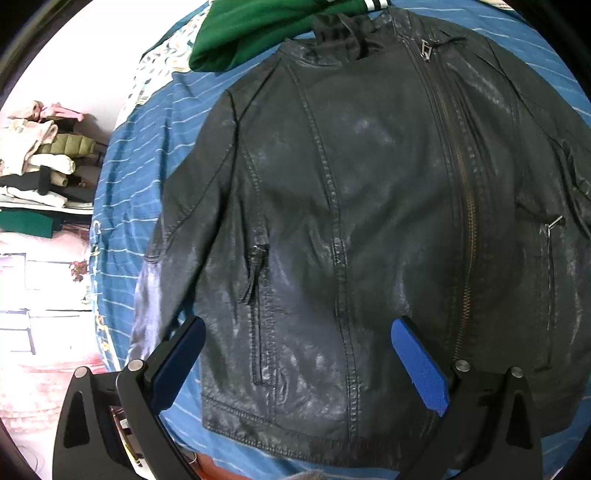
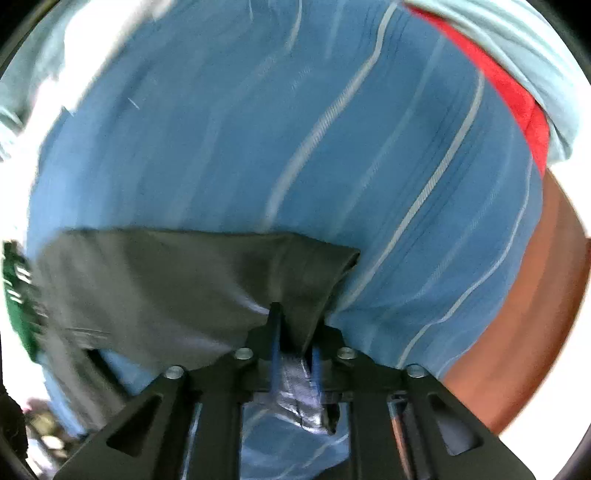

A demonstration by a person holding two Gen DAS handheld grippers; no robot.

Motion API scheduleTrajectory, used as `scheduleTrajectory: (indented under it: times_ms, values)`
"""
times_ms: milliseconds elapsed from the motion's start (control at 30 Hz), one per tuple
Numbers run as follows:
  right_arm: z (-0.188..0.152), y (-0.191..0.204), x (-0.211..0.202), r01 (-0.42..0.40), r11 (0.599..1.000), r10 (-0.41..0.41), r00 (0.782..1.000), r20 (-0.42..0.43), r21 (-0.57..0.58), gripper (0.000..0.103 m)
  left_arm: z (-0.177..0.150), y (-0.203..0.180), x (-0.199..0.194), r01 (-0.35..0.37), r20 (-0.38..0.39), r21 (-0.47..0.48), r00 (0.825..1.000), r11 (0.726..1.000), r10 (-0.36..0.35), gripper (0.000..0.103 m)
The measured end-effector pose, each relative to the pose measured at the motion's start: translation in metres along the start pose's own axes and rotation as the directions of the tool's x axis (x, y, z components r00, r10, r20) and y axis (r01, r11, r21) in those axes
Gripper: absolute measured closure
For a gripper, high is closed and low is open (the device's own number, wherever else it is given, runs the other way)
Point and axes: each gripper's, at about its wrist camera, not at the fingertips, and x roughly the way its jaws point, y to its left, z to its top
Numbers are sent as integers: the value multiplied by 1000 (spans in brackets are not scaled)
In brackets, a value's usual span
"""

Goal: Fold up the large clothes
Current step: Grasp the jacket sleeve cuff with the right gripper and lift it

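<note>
A black leather jacket [image 1: 369, 206] lies flat, front up and zipped, on a blue striped bedsheet [image 1: 147, 155]. My left gripper [image 1: 299, 332] is open and hovers above the jacket's lower front, its blue pads [image 1: 421, 365] apart and empty. In the blurred right wrist view, my right gripper [image 2: 295, 332] is shut on a fold of the jacket's dark sleeve [image 2: 184, 280], which it holds up over the sheet [image 2: 295, 129].
A green garment [image 1: 258, 29] lies by the jacket's collar. A stack of folded clothes [image 1: 40, 158] stands at the far left beyond the bed. A red and pale cloth [image 2: 517, 85] and a brown surface [image 2: 535, 314] are at the right.
</note>
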Motion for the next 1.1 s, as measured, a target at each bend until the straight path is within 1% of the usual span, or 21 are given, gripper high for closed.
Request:
scheduleTrajectory:
  times_ms: [133, 233, 333, 367, 400, 433, 500, 567, 600, 667, 700, 733, 800, 833, 900, 933, 967, 1000, 1033, 1067, 1100]
  values:
    - [1, 11, -60, -99, 995, 97, 991, 95, 19, 92, -1, 11, 1, 34, 41, -16, 999, 999, -33, 0]
    - [7, 51, -114, -159, 986, 165, 973, 160, -52, 93, 1, 28, 4, 55, 66, -49, 996, 997, -52, 0]
    - [11, 118, -167, -202, 965, 233, 954, 191, -167, 93, 3, 49, 10, 83, 73, -102, 994, 991, -76, 0]
    - [6, 152, -182, -210, 949, 258, 946, 197, -234, 93, 1, 54, 11, 89, 73, -115, 994, 989, -81, 0]
    - [0, 183, -194, -226, 933, 285, 940, 190, -280, 93, 1, 65, 14, 97, 75, -140, 993, 985, -87, 0]
    - [-7, 203, -202, -240, 916, 307, 935, 175, -322, 94, 0, 72, 16, 98, 74, -157, 993, 983, -87, 0]
    - [-35, 273, -206, -277, 864, 356, 927, 120, -421, 94, -3, 92, 23, 97, 70, -200, 994, 975, -85, 0]
    - [-61, 336, -194, -306, 811, 384, 922, 59, -498, 94, -8, 113, 29, 99, 60, -249, 994, 963, -86, 0]
    - [-81, 372, -179, -328, 776, 396, 918, 12, -538, 94, -12, 123, 33, 98, 54, -272, 995, 957, -86, 0]
    - [-123, 424, -147, -360, 731, 392, 917, -75, -580, 94, -20, 143, 41, 91, 38, -310, 996, 946, -83, 0]
    - [-141, 439, -132, -384, 717, 390, 913, -122, -582, 94, -25, 150, 45, 88, 33, -323, 996, 942, -81, 0]
    - [-169, 462, -113, -408, 693, 386, 906, -173, -594, 94, -29, 159, 49, 83, 28, -340, 997, 937, -78, 0]
    - [-214, 494, -84, -411, 653, 370, 906, -205, -636, 94, -42, 178, 61, 64, 16, -376, 998, 924, -63, 0]
    - [-237, 511, -64, -413, 641, 357, 907, -224, -647, 94, -48, 184, 67, 54, 3, -387, 998, 921, -57, 0]
    - [-285, 549, -18, -402, 611, 312, 914, -259, -682, 94, -59, 197, 81, 35, -29, -402, 998, 915, -51, 0]
    - [-298, 568, 3, -389, 602, 294, 920, -259, -697, 94, -64, 202, 87, 24, -41, -409, 998, 912, -45, 0]
    - [-318, 584, 29, -373, 574, 258, 927, -271, -729, 94, -68, 207, 90, 16, -48, -414, 998, 910, -39, 0]
    - [-341, 600, 55, -341, 542, 204, 940, -273, -768, 94, -74, 215, 95, 4, -58, -424, 998, 906, -31, 0]
    - [-355, 612, 76, -306, 522, 151, 952, -267, -796, 93, -80, 222, 99, -5, -68, -437, 997, 899, -27, 0]
    - [-370, 623, 102, -265, 494, 69, 961, -266, -828, 91, -84, 228, 101, -9, -76, -446, 997, 895, -28, 0]
    - [-377, 627, 121, -257, 479, 4, 957, -291, -839, 85, -93, 239, 104, -12, -91, -475, 995, 880, -35, 0]
